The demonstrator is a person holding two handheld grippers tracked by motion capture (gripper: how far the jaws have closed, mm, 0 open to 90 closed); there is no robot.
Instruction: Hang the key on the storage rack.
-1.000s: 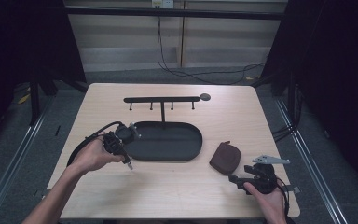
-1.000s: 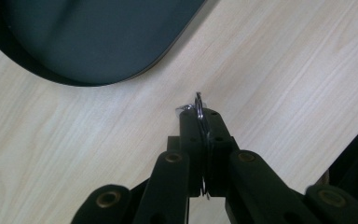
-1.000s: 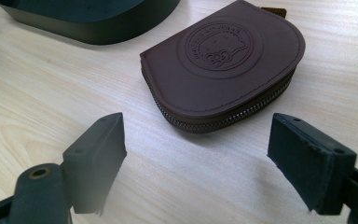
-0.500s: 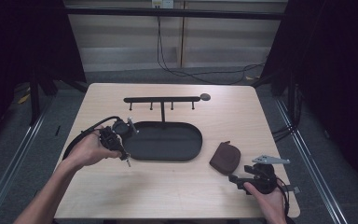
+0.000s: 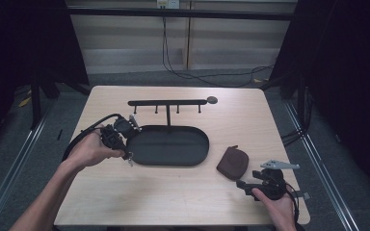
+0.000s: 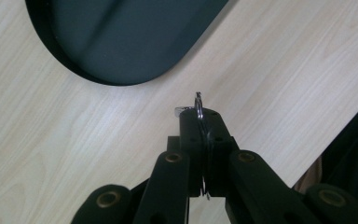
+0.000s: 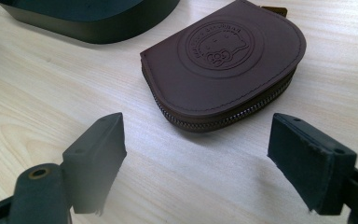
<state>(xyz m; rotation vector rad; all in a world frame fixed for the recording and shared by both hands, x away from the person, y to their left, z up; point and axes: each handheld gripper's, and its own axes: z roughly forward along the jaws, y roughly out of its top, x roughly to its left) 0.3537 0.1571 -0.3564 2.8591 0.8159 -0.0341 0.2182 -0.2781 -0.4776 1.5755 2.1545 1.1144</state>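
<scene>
The left gripper clamps a metal key ring between its pads, near the black oval tray. The right gripper rests spread wide, a brown zip pouch just beyond its fingertips.

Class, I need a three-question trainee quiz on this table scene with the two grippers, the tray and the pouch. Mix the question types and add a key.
1. True or false: the left gripper has its fingers shut on a metal key ring.
2. What lies just ahead of the right gripper: A the brown zip pouch, B the hook rack, C a cup?
3. Fill in: the right gripper's fingers stand ____.

Key
1. True.
2. A; the pouch lies on the table beside the black oval tray, untouched.
3. Open.
</scene>
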